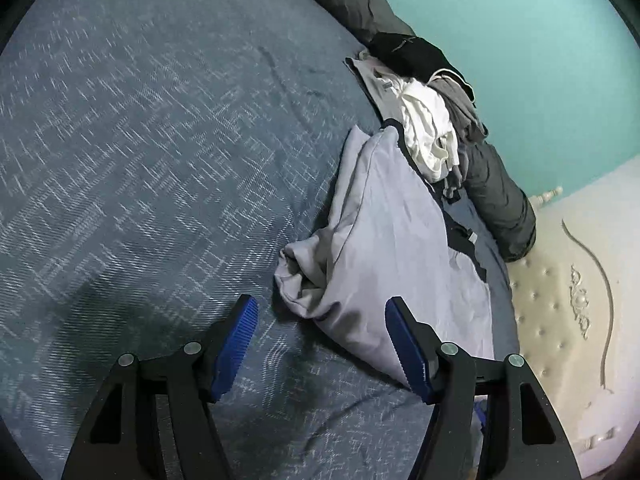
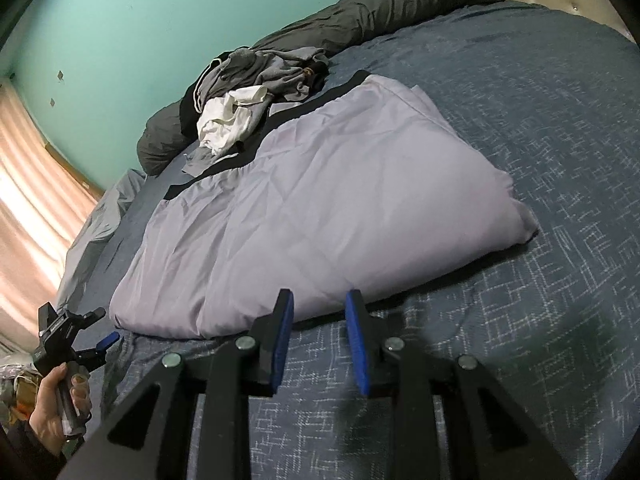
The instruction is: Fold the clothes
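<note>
Left wrist view is showing the left gripper (image 1: 322, 344) hanging spread and empty beside the lilac garment (image 2: 320, 208). The garment is lying across the bed (image 2: 540, 120) near its wall-side edge; the right gripper (image 2: 320, 336) is hovering parted, holding nothing

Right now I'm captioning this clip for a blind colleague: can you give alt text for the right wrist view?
An open right gripper hovers over a blue patterned bedspread, just short of a folded lavender garment. Behind it, a heap of grey and white clothes lies by a teal wall; a hand holds the left gripper at lower left.
</note>
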Tool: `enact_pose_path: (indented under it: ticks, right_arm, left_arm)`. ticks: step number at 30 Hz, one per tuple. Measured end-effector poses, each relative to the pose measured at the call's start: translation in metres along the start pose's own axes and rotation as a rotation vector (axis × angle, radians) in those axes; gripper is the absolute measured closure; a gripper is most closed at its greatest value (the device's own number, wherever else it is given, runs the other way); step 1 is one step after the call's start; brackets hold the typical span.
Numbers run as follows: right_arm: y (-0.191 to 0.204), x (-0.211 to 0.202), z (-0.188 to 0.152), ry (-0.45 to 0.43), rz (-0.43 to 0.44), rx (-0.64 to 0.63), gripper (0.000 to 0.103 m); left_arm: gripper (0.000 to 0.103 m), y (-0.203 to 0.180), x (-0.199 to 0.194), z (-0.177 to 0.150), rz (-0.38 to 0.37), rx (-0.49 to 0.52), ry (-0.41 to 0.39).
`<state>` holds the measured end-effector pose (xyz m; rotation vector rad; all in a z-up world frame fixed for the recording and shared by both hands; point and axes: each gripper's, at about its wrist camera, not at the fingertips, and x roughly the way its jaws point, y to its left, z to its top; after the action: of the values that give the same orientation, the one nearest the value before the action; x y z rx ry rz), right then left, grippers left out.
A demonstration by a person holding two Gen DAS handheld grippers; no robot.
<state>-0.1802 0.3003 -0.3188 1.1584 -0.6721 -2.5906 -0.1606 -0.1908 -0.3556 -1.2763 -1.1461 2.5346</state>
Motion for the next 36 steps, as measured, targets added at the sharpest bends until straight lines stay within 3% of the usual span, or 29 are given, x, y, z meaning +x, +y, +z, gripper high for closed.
enact_pose_path:
  ticks: [2,5,8,13,18,21,29,31,36]
  right_arm:
    - [-0.003,-0.001,0.001,-0.005,0.004,0.015,0.077]
    - [-0.008,-0.003,0.001,-0.013,0.005,0.042,0.077]
    - [-0.013,-0.005,0.001,-0.020,0.001,0.064,0.077]
    - [-0.018,-0.006,0.001,-0.029,0.006,0.085,0.077]
    - [-0.024,-0.006,0.001,-0.031,0.009,0.110,0.077]
    - [-0.025,-0.006,0.003,-0.034,0.008,0.110,0.077]
    - [-0.026,-0.004,0.002,-0.025,0.017,0.117,0.077]
    - [-0.026,-0.004,0.002,-0.023,0.018,0.119,0.077]
    - [-0.026,-0.003,0.002,-0.020,0.020,0.123,0.077]
  left_arm:
    - [0.035,0.000,-0.004,0.001,0.012,0.016,-0.001]
    - [0.045,-0.006,-0.004,0.000,0.058,0.078,0.018]
    - [0.062,-0.015,0.001,-0.002,0.110,0.163,0.047]
    - [0.071,-0.030,0.014,-0.007,0.205,0.302,0.090]
    - [0.092,-0.046,0.025,-0.011,0.280,0.451,0.101]
    - [0.098,-0.052,0.030,-0.013,0.303,0.512,0.122]
    - [0.102,-0.049,0.019,-0.009,0.325,0.602,0.156]
    - [0.103,-0.048,0.017,-0.009,0.360,0.623,0.152]
    - [0.103,-0.041,0.006,-0.002,0.356,0.593,0.133]
